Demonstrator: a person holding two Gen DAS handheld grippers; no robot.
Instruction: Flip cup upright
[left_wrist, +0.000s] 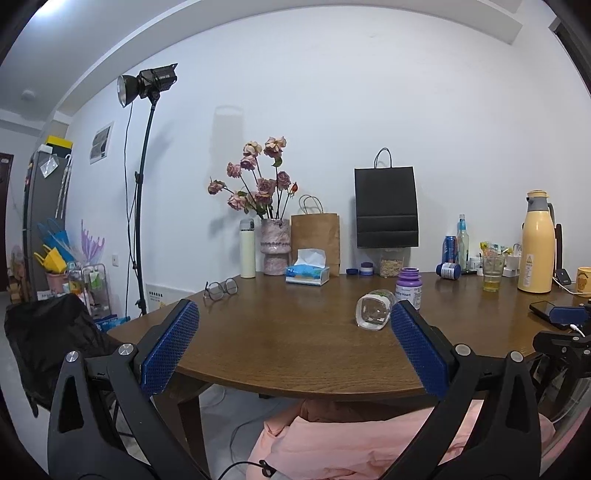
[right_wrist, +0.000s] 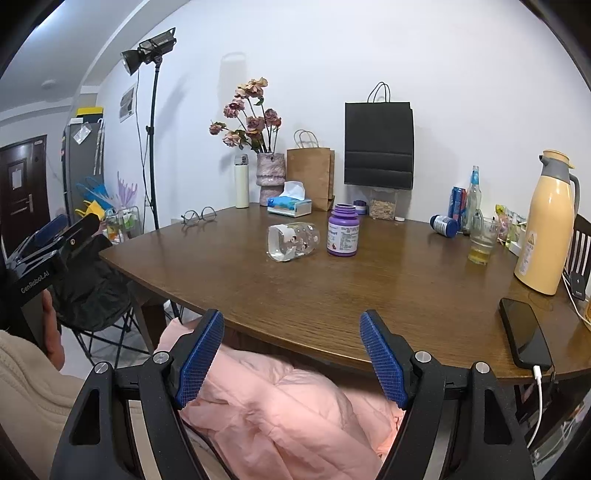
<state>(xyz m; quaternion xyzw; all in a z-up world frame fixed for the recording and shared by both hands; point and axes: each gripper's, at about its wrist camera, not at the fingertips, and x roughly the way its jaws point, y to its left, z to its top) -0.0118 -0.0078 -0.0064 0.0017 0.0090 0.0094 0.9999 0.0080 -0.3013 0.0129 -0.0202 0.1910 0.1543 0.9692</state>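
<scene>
A clear glass cup (right_wrist: 293, 241) lies on its side on the brown wooden table (right_wrist: 295, 295), next to a purple bottle (right_wrist: 343, 229). In the left wrist view the cup (left_wrist: 373, 308) lies just beyond my left gripper's right finger, its open end toward the camera. My left gripper (left_wrist: 295, 314) is open and empty above the table's near edge. My right gripper (right_wrist: 291, 325) is open and empty at the table's near edge, well short of the cup. The left gripper also shows at the far left of the right wrist view (right_wrist: 55, 236).
At the back stand a flower vase (right_wrist: 270, 177), white flask (right_wrist: 242, 181), tissue box (right_wrist: 290, 205), brown bag (right_wrist: 310, 171) and black bag (right_wrist: 378, 144). At the right are a yellow jug (right_wrist: 546, 225), a plastic cup with liquid (right_wrist: 482, 240), bottles and a phone (right_wrist: 524, 332). Glasses (right_wrist: 199, 216) lie at the left.
</scene>
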